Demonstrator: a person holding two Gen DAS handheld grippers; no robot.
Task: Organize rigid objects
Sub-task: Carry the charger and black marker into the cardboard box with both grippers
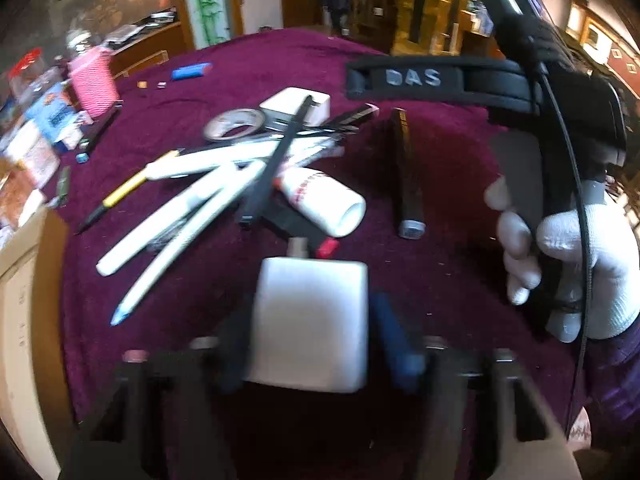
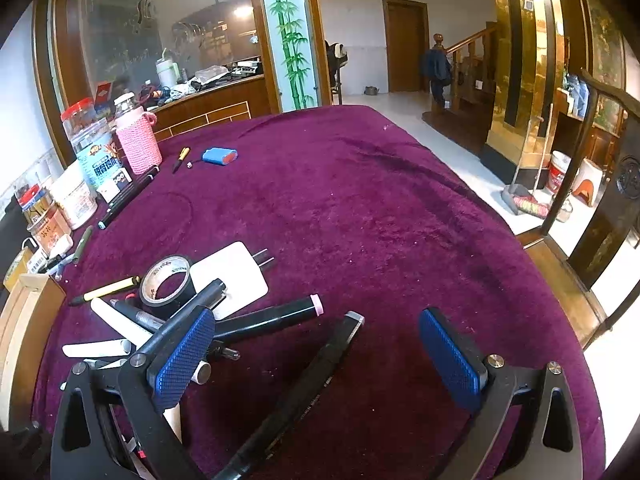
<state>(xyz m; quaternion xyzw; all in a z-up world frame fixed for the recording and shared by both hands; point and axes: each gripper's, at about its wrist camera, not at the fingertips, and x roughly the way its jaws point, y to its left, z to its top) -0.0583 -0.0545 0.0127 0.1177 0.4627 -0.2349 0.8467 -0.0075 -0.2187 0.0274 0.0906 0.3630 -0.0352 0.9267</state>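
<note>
Being clamped in the left gripper (image 1: 310,328): white charger block (image 1: 310,320), near table's front edge; squarer centring is being advised. Right gripper (image 2: 320,356): released, nothing between.

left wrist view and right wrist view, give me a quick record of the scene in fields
surface: table under a purple cloth
left gripper: white rectangular block between its blue pads, which appear to press on its sides; blurred
right gripper: open, nothing held; a black marker lies on the cloth between its fingers
pile: tape roll, white charger, white pens, white tube
far left edge: pink knit-covered bottle, jars
far: blue battery pack
</note>
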